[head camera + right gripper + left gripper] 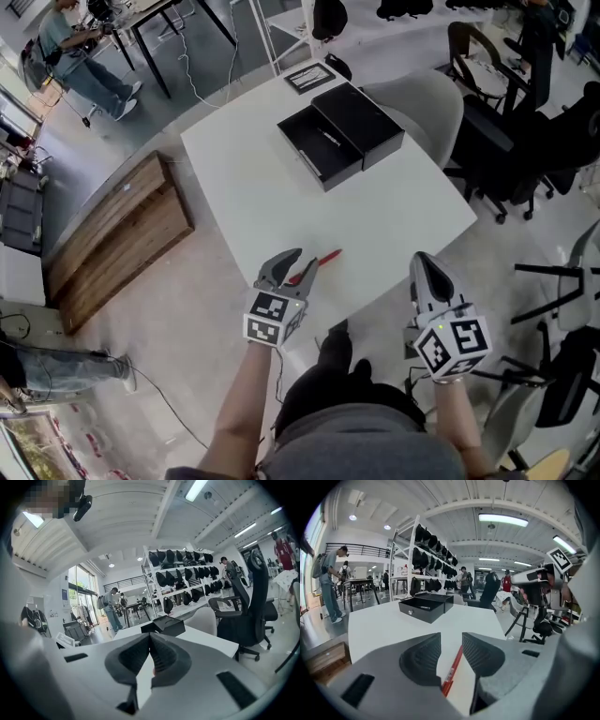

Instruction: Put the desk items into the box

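Loosely, left claw [451, 638] around red pen [453, 668].

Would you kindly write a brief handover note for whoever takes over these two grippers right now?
Left gripper: open, jaws on either side of the red pen, not closed on it.
Right gripper: shut, empty, by the near edge of the table.
Black box: open at the table's far side, lid beside it, one slim item inside.
Done: that item appears boxed.
Left: grip the pen and carry it to the box.
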{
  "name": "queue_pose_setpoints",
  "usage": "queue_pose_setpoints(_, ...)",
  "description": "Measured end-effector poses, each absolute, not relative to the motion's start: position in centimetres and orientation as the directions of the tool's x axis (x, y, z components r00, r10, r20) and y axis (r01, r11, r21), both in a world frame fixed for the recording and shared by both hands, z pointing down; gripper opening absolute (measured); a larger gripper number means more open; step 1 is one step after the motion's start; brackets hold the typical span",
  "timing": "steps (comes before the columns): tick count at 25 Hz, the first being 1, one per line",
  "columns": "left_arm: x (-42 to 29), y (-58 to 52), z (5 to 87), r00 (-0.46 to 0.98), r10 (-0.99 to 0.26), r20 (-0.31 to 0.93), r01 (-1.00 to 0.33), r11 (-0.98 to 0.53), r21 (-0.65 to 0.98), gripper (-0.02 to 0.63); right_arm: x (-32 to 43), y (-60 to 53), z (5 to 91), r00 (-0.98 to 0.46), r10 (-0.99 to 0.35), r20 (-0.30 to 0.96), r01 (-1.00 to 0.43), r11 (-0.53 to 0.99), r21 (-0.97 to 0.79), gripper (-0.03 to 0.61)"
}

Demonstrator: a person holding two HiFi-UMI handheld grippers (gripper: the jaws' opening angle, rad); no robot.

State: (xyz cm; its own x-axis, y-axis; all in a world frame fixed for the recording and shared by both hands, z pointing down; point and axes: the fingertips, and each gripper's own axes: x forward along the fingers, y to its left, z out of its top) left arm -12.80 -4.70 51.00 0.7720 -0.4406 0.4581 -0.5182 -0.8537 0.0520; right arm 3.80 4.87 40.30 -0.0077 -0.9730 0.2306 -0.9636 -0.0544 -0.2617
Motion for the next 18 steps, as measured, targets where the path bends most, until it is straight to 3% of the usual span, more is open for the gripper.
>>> queue_pose_setpoints(18,-10.4,-4.3,57.2,0.714,-0.192,0.674,-0.306,-0.950,0.055,0.129,4.7,1.4,41.9,0.032,-0.956,0.292,-0.956,-0.114,-0.270,0.003)
